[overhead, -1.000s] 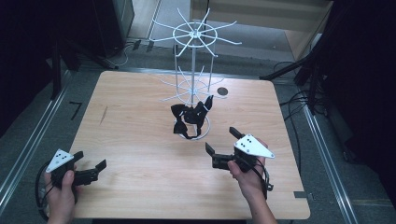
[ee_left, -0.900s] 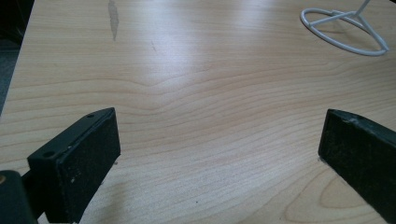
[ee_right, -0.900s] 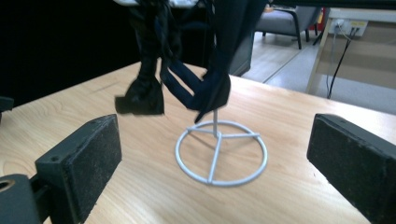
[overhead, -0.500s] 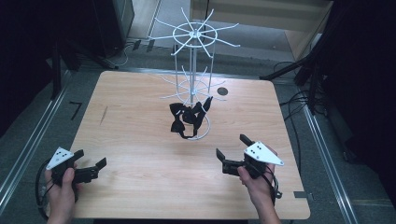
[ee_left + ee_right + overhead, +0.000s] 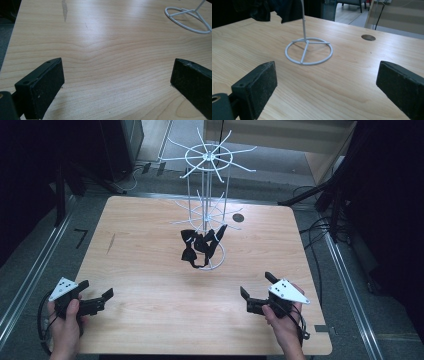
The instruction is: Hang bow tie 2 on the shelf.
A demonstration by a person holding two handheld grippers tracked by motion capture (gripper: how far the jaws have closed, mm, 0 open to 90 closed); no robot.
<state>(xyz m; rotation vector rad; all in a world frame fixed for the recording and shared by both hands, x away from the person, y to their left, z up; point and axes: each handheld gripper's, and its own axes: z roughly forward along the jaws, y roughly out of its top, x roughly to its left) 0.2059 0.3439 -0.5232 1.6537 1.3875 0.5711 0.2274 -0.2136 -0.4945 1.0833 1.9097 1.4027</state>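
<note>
A white wire rack [image 5: 207,195] stood toward the far middle of the wooden table [image 5: 150,285], its ring base [image 5: 308,51] flat on the wood and its thin post rising to two tiers of radiating arms. Several black bow ties [image 5: 200,245] hung bunched together from the lower tier, dangling just above the ring base on its near left side; in the right gripper view their dark cloth [image 5: 274,10] hung at the top left, beside the post and clear of the tabletop. The right gripper [image 5: 257,290] sat near the table's front right edge, held in the person's right hand [image 5: 282,320], with its jaws spread wide and nothing between them; it pointed toward the rack but lay well apart from it, and bare wood showed between its pads [image 5: 254,87]. The left gripper [image 5: 97,292] was low over the front left corner, gripped by the left hand [image 5: 65,320], likewise wide open and holding nothing, with only wood grain between its pads [image 5: 42,83] and a sliver of the rack's base ring [image 5: 187,18] far off at the upper right of its view. A small round hole [image 5: 238,217] lay in the tabletop just right of the rack, toward the far edge
</note>
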